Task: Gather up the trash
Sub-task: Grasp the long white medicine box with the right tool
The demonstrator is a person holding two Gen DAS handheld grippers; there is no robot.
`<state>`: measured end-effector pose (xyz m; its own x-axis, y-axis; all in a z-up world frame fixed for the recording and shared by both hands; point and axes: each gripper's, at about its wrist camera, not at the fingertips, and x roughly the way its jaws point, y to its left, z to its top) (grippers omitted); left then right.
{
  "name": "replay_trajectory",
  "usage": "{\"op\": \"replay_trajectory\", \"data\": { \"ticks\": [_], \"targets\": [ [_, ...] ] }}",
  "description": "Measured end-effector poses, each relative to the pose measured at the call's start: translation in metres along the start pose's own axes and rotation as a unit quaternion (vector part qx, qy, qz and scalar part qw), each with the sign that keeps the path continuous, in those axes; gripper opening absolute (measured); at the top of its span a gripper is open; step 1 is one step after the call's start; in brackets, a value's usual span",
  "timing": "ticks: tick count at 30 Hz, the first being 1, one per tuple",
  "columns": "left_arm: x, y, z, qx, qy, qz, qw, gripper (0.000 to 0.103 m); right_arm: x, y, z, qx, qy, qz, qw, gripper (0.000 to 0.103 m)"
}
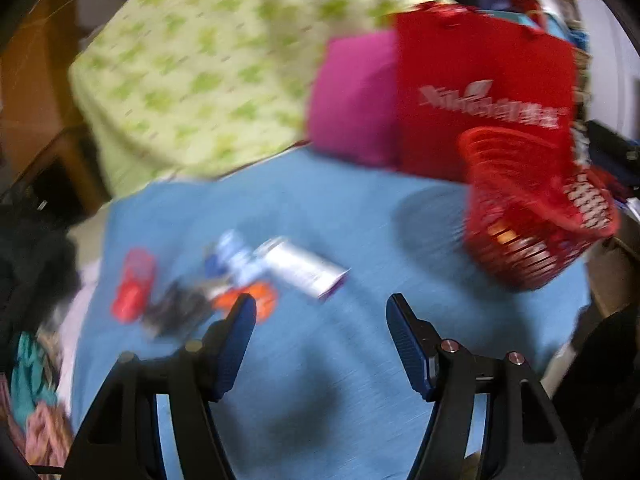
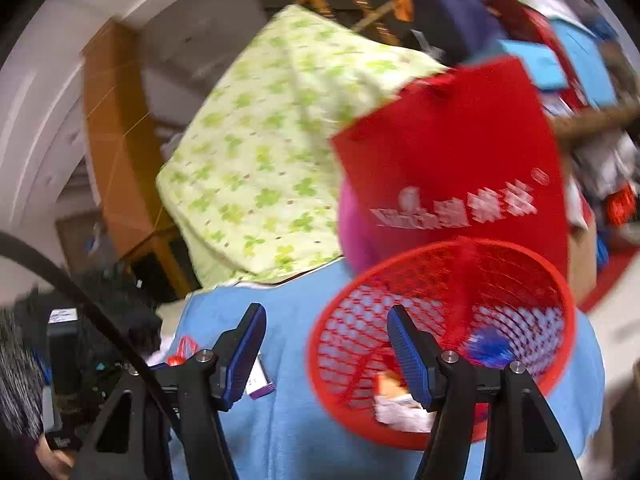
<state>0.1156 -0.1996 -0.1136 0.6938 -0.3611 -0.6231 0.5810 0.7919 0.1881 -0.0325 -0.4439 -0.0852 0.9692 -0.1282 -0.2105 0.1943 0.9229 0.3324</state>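
Several pieces of trash lie on a blue sheet: a red packet, a dark wrapper, an orange piece, a blue-white wrapper and a white box with a purple end. A red mesh basket stands at the right; in the right wrist view the basket holds a blue wrapper and white-orange trash. My left gripper is open and empty just short of the trash. My right gripper is open and empty at the basket's near rim.
A green-patterned quilt, a pink cushion and a red bag with white lettering stand behind the sheet. Dark clothing lies at the left edge. A wooden frame is at the far left.
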Motion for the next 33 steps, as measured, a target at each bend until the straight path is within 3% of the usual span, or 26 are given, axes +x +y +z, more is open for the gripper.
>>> {"op": "replay_trajectory", "data": {
  "ticks": [9, 15, 22, 28, 33],
  "targets": [
    [0.007, 0.086, -0.054, -0.098, 0.025, 0.06, 0.9931, 0.068, 0.037, 0.071, -0.025, -0.079, 0.059, 0.045, 0.994, 0.067],
    [0.017, 0.115, -0.076, -0.131, 0.034, 0.069, 0.9884, 0.068, 0.083, 0.095, -0.05, -0.093, 0.143, 0.023, 0.985, 0.067],
    [0.032, 0.143, -0.093, -0.175, 0.046, 0.076, 0.9806, 0.068, 0.134, 0.103, -0.076, -0.103, 0.235, 0.003, 0.966, 0.067],
    [0.049, 0.162, -0.095, -0.208, 0.052, 0.063, 0.9747, 0.068, 0.171, 0.097, -0.086, -0.085, 0.279, -0.002, 0.957, 0.067],
    [0.065, 0.163, -0.085, -0.214, 0.048, 0.011, 0.9755, 0.068, 0.205, 0.096, -0.088, -0.081, 0.296, -0.011, 0.952, 0.066]
  ]
}}
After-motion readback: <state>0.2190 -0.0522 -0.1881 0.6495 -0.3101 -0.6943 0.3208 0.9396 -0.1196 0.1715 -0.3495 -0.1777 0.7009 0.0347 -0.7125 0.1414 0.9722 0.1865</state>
